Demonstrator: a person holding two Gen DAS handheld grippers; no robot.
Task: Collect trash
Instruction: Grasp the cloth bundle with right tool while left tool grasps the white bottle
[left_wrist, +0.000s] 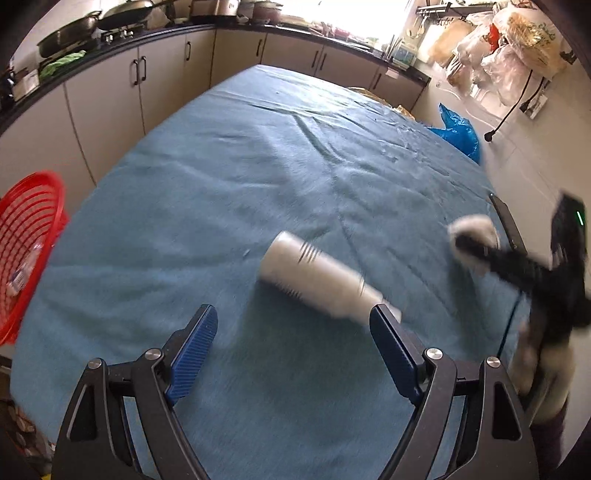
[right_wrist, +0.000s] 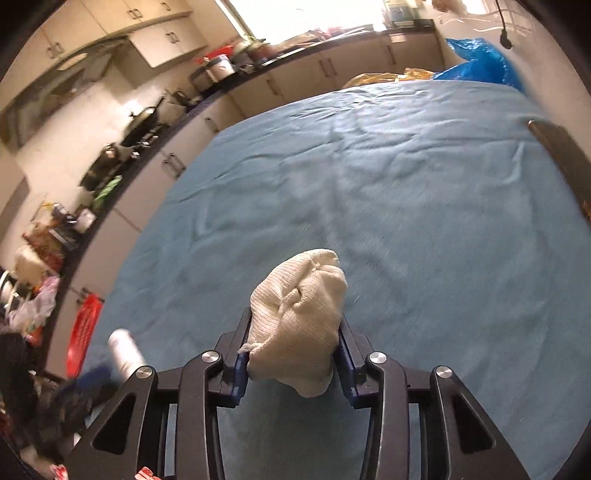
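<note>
A white paper cup lies on its side on the blue-covered table, just beyond my left gripper, whose jaws stand open with nothing between them; its right fingertip overlaps the cup's rim end. The cup also shows blurred at the lower left of the right wrist view. My right gripper is shut on a crumpled white paper wad, both pads pressing its sides. The left wrist view shows the same wad held above the table's right edge.
A red mesh basket sits off the table's left side, with some litter inside. A blue plastic bag lies past the far right corner. A dark chair back stands at the right edge. Kitchen cabinets and a cluttered counter run behind.
</note>
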